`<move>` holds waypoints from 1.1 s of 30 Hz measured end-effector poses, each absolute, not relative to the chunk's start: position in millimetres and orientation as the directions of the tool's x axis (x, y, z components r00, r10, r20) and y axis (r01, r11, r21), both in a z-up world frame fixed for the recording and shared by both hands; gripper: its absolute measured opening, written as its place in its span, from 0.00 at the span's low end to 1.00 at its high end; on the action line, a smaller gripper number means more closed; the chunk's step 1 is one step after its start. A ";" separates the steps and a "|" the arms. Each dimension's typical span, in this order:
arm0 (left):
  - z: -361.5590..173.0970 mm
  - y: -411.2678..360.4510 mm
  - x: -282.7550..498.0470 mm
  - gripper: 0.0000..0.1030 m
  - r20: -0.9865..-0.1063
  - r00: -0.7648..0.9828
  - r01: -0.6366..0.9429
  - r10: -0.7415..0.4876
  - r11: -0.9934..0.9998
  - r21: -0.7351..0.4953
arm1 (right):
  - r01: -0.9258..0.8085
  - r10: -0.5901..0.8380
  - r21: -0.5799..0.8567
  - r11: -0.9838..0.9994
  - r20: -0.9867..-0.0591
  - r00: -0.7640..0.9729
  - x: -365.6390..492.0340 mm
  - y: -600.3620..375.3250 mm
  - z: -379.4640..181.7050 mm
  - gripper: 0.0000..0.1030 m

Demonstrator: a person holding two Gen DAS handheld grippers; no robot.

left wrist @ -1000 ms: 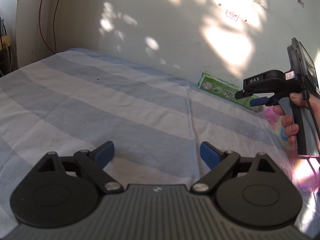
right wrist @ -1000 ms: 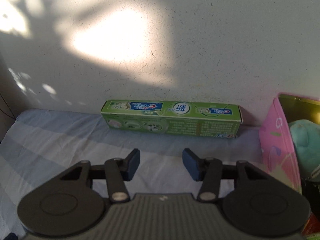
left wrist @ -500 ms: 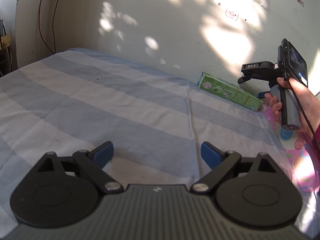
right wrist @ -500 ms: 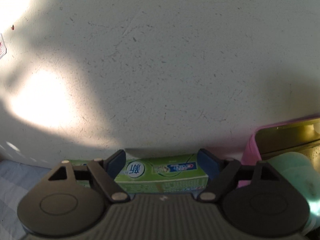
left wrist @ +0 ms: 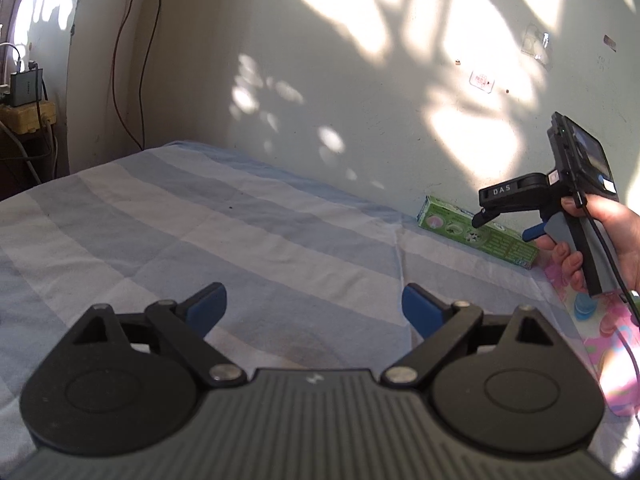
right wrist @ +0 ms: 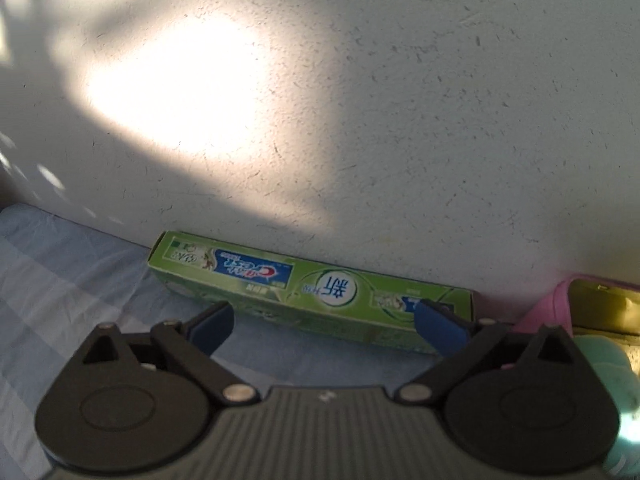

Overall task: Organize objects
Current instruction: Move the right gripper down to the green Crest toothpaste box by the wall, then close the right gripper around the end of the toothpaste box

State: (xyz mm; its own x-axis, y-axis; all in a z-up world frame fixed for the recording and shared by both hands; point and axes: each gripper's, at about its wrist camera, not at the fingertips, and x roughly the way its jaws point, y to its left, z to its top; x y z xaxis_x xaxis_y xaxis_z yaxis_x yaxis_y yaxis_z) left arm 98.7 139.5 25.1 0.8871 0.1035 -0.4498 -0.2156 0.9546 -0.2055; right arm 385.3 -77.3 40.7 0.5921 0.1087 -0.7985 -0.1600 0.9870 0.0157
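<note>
Since a second ago the right gripper (right wrist: 323, 322) has been closing in on the box (right wrist: 304, 280), and its jaws have just been opening; they are now standing wide, nothing pressed between them. The box is lying along the foot of the far wall (right wrist: 360, 120) on the striped sheet (left wrist: 200, 232), just left of a pink container (right wrist: 560, 300). The left gripper (left wrist: 314, 306) is hanging wide and empty over the near sheet. The approach looks underway; next, the jaws need lowering astride the box's narrow width before squeezing.
</note>
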 end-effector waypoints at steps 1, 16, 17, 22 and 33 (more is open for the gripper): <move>26.5 138.3 97.3 0.93 -0.438 0.892 -0.218 0.113 0.956 -0.197 | -0.152 0.148 0.069 0.986 -0.781 0.607 385.4 -79.9 44.8 0.83; 30.0 129.1 95.0 0.93 -0.409 0.903 -0.200 0.129 0.971 -0.135 | -0.080 -0.110 -0.294 0.952 -0.578 0.808 374.3 32.5 6.3 0.88; 29.8 130.6 95.6 0.93 -0.415 0.901 -0.202 0.126 0.969 -0.144 | -0.059 -0.135 -0.303 0.951 -0.581 0.803 378.3 27.6 1.4 0.84; 29.5 133.7 96.6 0.93 -0.432 0.897 -0.192 0.097 0.965 -0.180 | -0.073 -0.088 -0.228 0.971 -0.623 0.777 381.1 -27.1 2.9 0.75; 27.5 133.3 99.2 0.93 -0.448 0.889 -0.190 0.092 0.965 -0.179 | -0.215 0.118 -0.029 0.976 -0.760 0.639 320.9 -105.5 6.4 0.42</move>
